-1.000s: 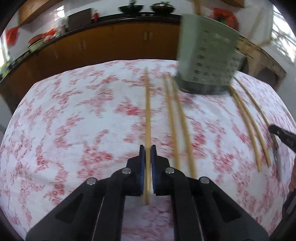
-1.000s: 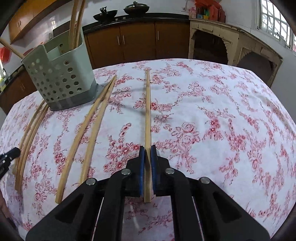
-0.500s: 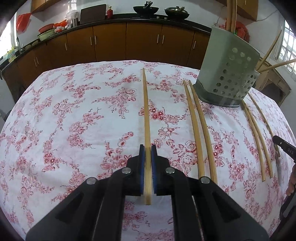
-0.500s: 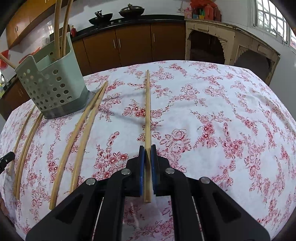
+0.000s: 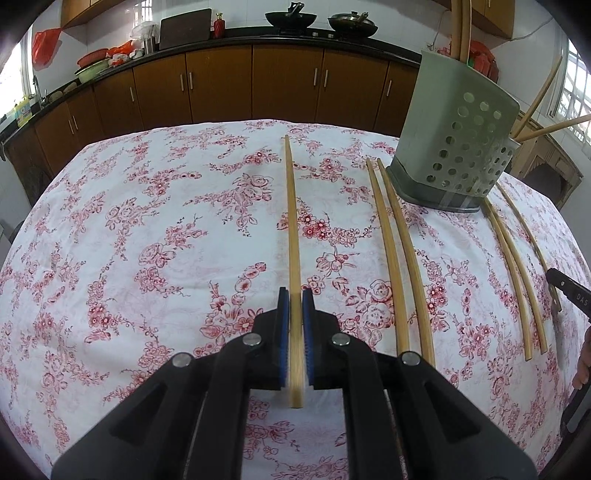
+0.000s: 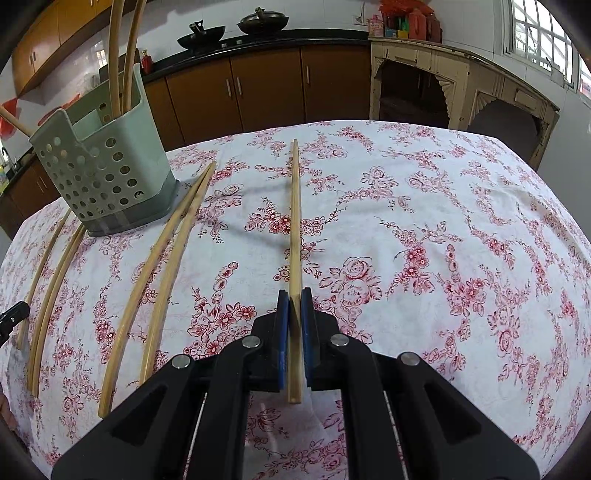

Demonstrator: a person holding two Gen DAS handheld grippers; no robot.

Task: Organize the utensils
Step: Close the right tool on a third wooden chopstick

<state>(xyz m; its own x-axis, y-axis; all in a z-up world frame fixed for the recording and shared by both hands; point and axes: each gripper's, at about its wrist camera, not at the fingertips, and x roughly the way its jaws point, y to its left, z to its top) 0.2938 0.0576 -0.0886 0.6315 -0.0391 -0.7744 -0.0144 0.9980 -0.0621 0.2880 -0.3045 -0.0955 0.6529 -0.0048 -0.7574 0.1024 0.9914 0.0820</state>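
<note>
We see the holder [image 5: 456, 147] swing rightward; both grippers, left [image 5: 295, 325] and right [image 6: 294, 321], each keep pinching a chopstick [image 5: 292, 221], ready for stowing.

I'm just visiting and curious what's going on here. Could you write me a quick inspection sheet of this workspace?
Surface: table under a floral cloth, white with red flowers.
Job's things: green perforated holder with chopsticks standing in it; loose chopsticks lie flat on the cloth beside it.
Clutter: nothing seen on the table.
Grippers: left tool shut on a chopstick; right tool shut on another chopstick.
Cables: nothing seen.
Surroundings: brown cabinets, two woks on the counter, windows at the side.
</note>
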